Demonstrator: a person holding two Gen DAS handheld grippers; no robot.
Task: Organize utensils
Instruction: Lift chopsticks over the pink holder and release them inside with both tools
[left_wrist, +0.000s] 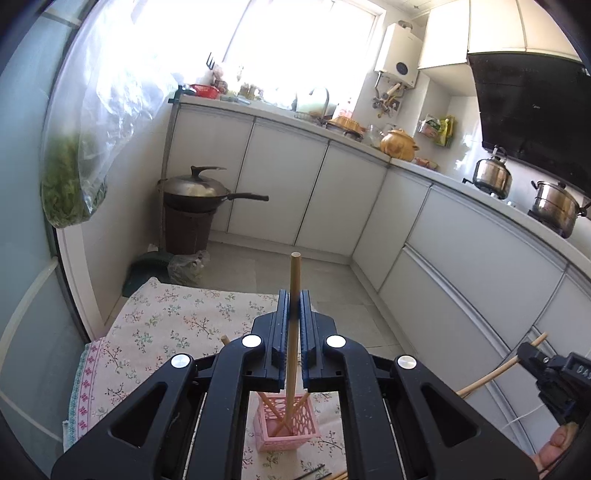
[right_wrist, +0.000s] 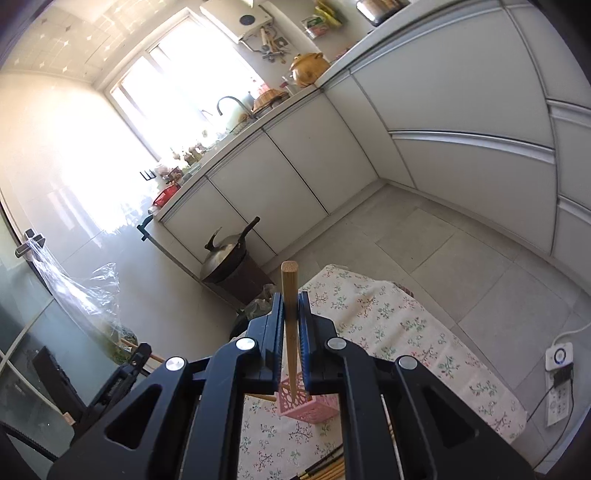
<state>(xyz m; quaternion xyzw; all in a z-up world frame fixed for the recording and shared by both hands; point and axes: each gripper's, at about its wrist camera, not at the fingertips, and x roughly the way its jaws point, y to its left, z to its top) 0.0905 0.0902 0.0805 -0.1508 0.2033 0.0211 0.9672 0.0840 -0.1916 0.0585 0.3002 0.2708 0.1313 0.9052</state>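
My left gripper (left_wrist: 294, 295) is shut on a wooden chopstick (left_wrist: 294, 273), held upright with its lower end inside the pink lattice holder (left_wrist: 299, 432), which holds two other chopsticks. My right gripper (right_wrist: 291, 297) is shut on another wooden chopstick (right_wrist: 289, 280), upright, its lower tip just over the pink holder (right_wrist: 314, 408). The right gripper also shows at the right edge of the left wrist view (left_wrist: 532, 356), the left gripper at lower left of the right wrist view (right_wrist: 142, 350). Loose chopsticks (right_wrist: 325, 469) lie on the cloth near the bottom.
The holder stands on a floral tablecloth (left_wrist: 166, 325) over a small table. Beyond it are a wok on a brown bin (left_wrist: 195, 192), white kitchen cabinets (left_wrist: 288, 173) and a tiled floor. A bag of greens (left_wrist: 74, 177) hangs at left. A power strip (right_wrist: 559, 384) lies on the floor.
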